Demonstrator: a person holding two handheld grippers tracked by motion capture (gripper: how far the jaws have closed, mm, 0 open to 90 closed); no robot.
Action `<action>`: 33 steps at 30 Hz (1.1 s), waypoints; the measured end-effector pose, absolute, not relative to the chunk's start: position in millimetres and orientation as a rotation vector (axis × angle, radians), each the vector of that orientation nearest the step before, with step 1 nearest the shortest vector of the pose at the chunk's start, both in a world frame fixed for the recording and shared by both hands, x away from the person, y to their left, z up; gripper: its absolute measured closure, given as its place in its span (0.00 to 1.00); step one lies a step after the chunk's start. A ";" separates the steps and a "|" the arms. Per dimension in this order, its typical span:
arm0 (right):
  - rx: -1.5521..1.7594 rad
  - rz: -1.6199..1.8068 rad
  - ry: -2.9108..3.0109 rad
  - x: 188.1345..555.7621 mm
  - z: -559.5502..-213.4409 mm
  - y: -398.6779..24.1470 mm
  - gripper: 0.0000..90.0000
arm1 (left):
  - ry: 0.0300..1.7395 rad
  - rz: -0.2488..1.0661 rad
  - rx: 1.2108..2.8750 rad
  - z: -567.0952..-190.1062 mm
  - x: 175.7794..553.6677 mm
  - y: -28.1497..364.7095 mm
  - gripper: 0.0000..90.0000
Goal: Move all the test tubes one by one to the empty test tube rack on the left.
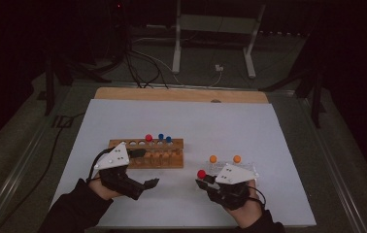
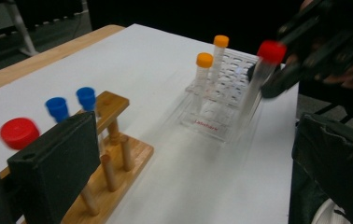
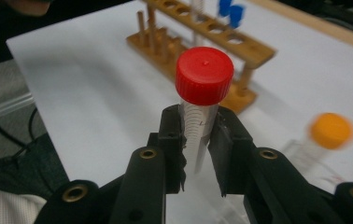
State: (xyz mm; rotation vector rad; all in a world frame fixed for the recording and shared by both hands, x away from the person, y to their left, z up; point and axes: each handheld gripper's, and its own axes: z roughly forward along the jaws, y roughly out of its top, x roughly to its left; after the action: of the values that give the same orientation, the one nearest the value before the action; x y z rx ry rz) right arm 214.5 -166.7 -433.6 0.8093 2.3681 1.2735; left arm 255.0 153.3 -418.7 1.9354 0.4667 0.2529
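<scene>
White tabletop (image 1: 181, 121) is bearing two racks; right gripper (image 3: 197, 154) is clamping the red-capped tube (image 3: 202, 93), while left gripper (image 1: 145, 187) is seemingly gaping empty.

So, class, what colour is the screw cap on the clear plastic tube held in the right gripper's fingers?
Red: the screw cap shows best in the right gripper view.
</scene>
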 end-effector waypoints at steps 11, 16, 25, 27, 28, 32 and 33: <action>0.754 1.245 2.436 216.9 -446.1 -141.9 0.83 | 0.388 0.174 1.949 -423.2 252.9 124.0 0.08; 0.750 1.242 2.445 216.9 -448.0 -138.6 0.83 | 0.357 0.144 1.951 -426.2 252.5 110.6 0.20; 0.740 1.246 2.447 215.7 -447.4 -136.6 0.83 | 0.292 0.128 1.969 -427.7 251.5 88.6 0.46; 0.738 1.247 2.447 215.7 -447.5 -136.8 0.83 | 0.277 0.126 1.973 -427.9 252.0 85.4 0.52; 0.738 1.248 2.447 215.8 -447.4 -136.8 0.83 | 0.268 0.126 1.977 -427.9 252.3 84.0 0.55; 0.740 1.250 2.447 215.1 -446.5 -136.8 0.83 | 0.248 0.125 1.989 -428.3 252.5 79.6 0.63; 0.740 1.253 2.447 214.9 -446.3 -136.8 0.83 | 0.244 0.124 1.992 -428.5 252.6 79.0 0.65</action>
State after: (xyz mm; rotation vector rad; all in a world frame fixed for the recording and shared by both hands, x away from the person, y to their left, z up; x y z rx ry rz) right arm 214.9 -136.8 -446.3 0.7395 2.4472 1.2528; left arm 252.6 79.0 -428.5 1.9921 0.2436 0.1244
